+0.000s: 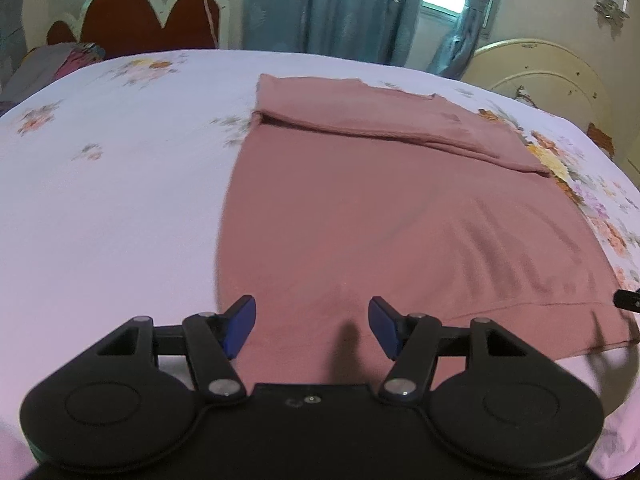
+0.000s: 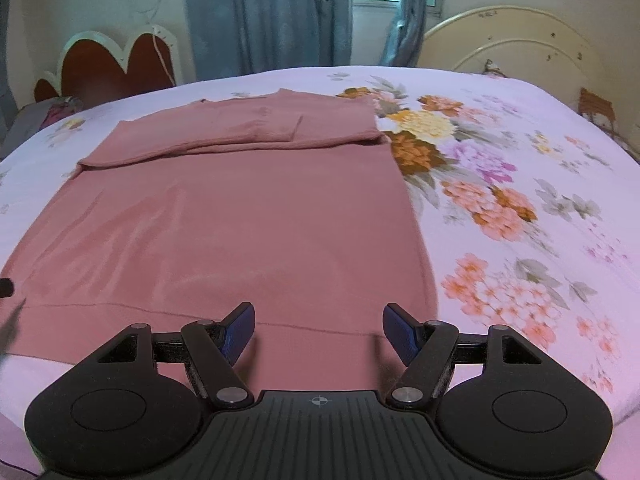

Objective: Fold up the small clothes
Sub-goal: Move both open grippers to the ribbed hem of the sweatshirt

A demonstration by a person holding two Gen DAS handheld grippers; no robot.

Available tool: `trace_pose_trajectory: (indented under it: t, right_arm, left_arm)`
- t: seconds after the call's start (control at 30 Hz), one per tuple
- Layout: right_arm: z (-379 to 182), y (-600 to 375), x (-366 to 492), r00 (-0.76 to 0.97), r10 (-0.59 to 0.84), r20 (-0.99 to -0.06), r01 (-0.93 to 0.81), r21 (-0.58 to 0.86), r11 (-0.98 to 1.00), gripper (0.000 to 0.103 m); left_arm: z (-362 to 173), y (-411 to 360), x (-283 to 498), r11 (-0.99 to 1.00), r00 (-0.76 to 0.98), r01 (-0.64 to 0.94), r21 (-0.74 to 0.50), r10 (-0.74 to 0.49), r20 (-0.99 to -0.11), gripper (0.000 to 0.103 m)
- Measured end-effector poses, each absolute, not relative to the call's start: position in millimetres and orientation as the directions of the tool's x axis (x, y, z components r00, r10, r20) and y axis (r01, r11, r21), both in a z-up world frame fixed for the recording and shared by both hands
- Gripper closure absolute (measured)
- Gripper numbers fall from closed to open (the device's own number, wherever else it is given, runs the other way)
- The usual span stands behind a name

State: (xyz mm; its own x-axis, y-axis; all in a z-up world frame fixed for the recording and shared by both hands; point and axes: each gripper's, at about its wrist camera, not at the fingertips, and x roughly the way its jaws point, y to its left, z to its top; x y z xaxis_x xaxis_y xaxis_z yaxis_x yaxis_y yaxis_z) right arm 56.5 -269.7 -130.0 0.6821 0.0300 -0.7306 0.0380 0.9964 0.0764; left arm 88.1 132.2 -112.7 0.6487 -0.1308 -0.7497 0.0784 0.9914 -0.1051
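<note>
Now | left tongs (image 1: 311, 326) wide | right tongs (image 2: 319, 332) wide | both over pink shirt (image 2: 240, 220) hem

Left tool (image 1: 311, 326) spread wide, nothing between pads, over near hem of pink garment (image 1: 400, 220). Right tool (image 2: 319, 332) likewise wide apart over same hem. Garment lies flat on bed (image 1: 120, 180); folded sleeve layers (image 2: 248, 132) form low ridge at far end. Bare floral sheet both sides. Headboard (image 2: 512, 40), curtains (image 2: 272, 12) well beyond far edge.
</note>
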Motion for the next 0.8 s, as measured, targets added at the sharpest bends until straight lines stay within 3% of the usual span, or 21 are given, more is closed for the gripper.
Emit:
trace_pose_trajectory:
  t: [0.27, 0.6, 0.77, 0.8]
  right_arm:
    - [-142.0, -288.2, 52.6, 0.661, -0.01, -0.75, 0.094, 0.07, 0.993, 0.033]
    - [-157.4, -300.5, 55.8, 0.634, 0.012, -0.773, 0.124, 0.117, 0.985, 0.033]
    - [-158.7, -303.7, 54.9, 0.631, 0.047, -0.774, 0.135, 0.169, 0.976, 0.034]
    - [-158.9, -302.9, 55.1, 0.628, 0.049, -0.777, 0.137, 0.172, 0.976, 0.047]
  left_arm:
    - [-120.5, 148.7, 82.3, 0.992, 0.634, 0.029, -0.125, -0.115, -0.765, 0.042]
    - [-136.0, 150.4, 84.2, 0.977, 0.594, 0.028, -0.211, -0.186, -0.783, 0.046]
    - [-140.1, 152.4, 89.1, 0.965, 0.585, 0.037, -0.261, -0.232, -0.777, 0.06]
    - [-140.5, 152.3, 89.6, 0.963, 0.585, 0.038, -0.265, -0.236, -0.776, 0.06]
